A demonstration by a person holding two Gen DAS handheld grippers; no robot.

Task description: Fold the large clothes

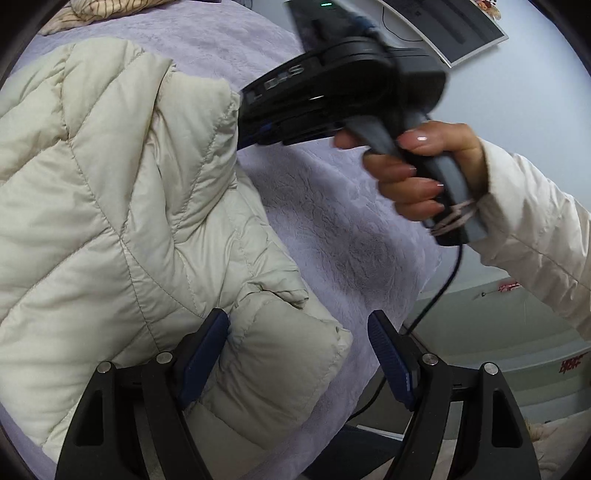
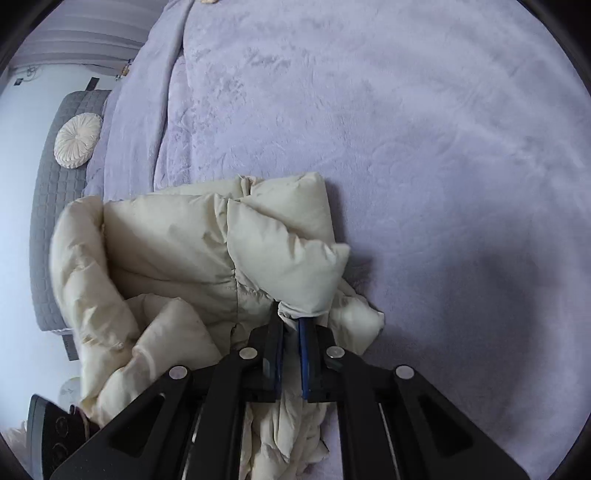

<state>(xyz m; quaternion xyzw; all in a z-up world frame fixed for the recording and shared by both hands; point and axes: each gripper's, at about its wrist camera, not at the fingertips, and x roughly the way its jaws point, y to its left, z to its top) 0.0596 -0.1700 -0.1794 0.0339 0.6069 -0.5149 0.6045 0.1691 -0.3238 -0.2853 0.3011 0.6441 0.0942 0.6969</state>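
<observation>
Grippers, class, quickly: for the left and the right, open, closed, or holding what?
Left gripper: open, holding nothing; a corner of the cream puffer jacket lies between its fingers.
Right gripper: closed on a fold of the puffer jacket.

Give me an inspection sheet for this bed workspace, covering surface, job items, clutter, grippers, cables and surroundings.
Surface: lilac plush bedspread, lightly rumpled.
Job's things: cream quilted puffer jacket, partly folded, one edge lifted.
Clutter: striped beige cloth at the far edge of the bed.
Grippers: left gripper open, a jacket corner between its pads; right gripper shut on a jacket edge, held by a hand in a white sleeve.
Cables: black cable hanging from the right gripper's handle.
Surroundings: grey quilted headboard, round cream cushion, white monitor.
</observation>
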